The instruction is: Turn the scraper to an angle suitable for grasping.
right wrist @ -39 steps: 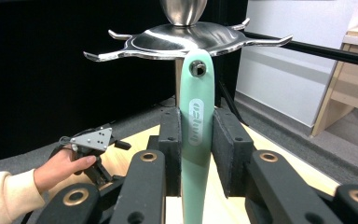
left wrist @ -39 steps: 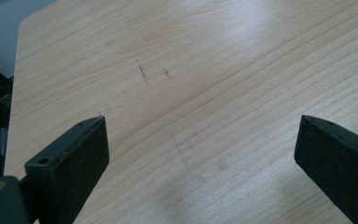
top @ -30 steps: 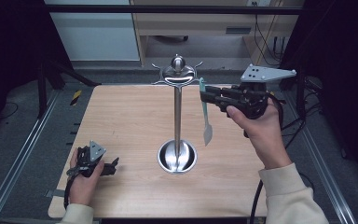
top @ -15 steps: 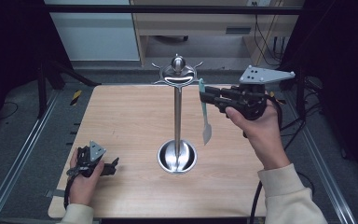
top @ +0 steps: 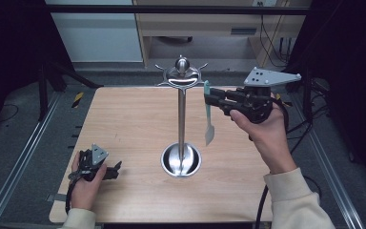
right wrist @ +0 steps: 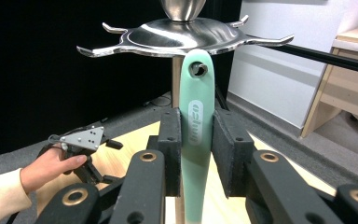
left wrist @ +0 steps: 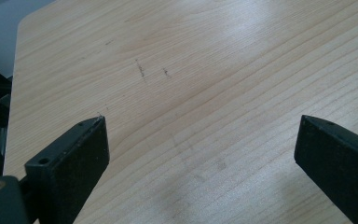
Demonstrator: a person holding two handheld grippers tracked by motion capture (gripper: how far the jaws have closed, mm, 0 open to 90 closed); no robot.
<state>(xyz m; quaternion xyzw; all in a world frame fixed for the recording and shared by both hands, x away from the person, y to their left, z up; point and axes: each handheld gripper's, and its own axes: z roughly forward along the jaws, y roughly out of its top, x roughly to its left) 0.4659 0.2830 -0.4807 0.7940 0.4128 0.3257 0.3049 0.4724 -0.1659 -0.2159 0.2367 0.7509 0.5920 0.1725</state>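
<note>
The right gripper (right wrist: pixel 196 154) is pinching the green spatula (right wrist: pixel 196 135) by its handle, jaws pressed against both sides, and holding it upright just under the rack (right wrist: pixel 182 39). The hole in the handle top is sitting right at the tip of one hook, and from the right gripper view I cannot tell whether the hook is through it yet. In the high view the spatula (top: pixel 208 114) is hanging blade-down just right of the pole (top: pixel 182 119), well above the table (top: pixel 124 124).

The left gripper (top: pixel 106 171) is resting low at the near left corner of the table, jaws spread wide, nothing between them, well apart from the action.

Here is the danger, as I judge it: if the grip is let go before the hook is truly in the hole, the spatula is dropping straight down onto the table or clattering against the base (top: pixel 181 161). A push too far to the side could nudge the rack, and the tall stand looks like it could rock. A twist in the hand would also be turning the hole off the hook's line.
</note>
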